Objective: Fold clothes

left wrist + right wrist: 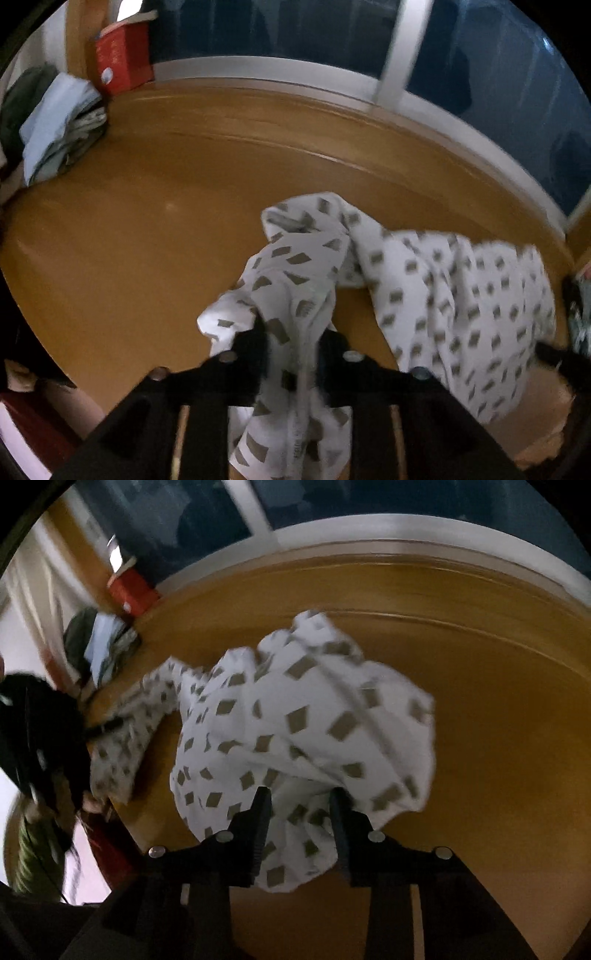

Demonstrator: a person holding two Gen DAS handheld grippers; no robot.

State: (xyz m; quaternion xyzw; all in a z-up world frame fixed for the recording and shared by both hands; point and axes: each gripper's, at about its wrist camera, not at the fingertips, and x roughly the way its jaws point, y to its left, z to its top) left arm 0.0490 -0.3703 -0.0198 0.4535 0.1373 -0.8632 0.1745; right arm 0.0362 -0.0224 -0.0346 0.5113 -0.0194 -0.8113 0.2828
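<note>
A white garment with grey-brown square prints (443,295) is spread in loose folds over the ochre table (147,221). My left gripper (293,336) is shut on a bunched edge with a seam, and the fabric hangs down between its fingers. In the right wrist view the same garment (295,720) billows up in front of my right gripper (301,801), which is shut on a thick bunch of it. The cloth trails left toward the other gripper's dark tip (107,725). Both views are motion-blurred.
A pile of folded clothes (62,125) in pale blue and green sits at the table's far left corner beside a red box (122,59). A white window frame (332,81) and dark glass run along the table's far edge. A person's green sleeve (33,856) shows at lower left.
</note>
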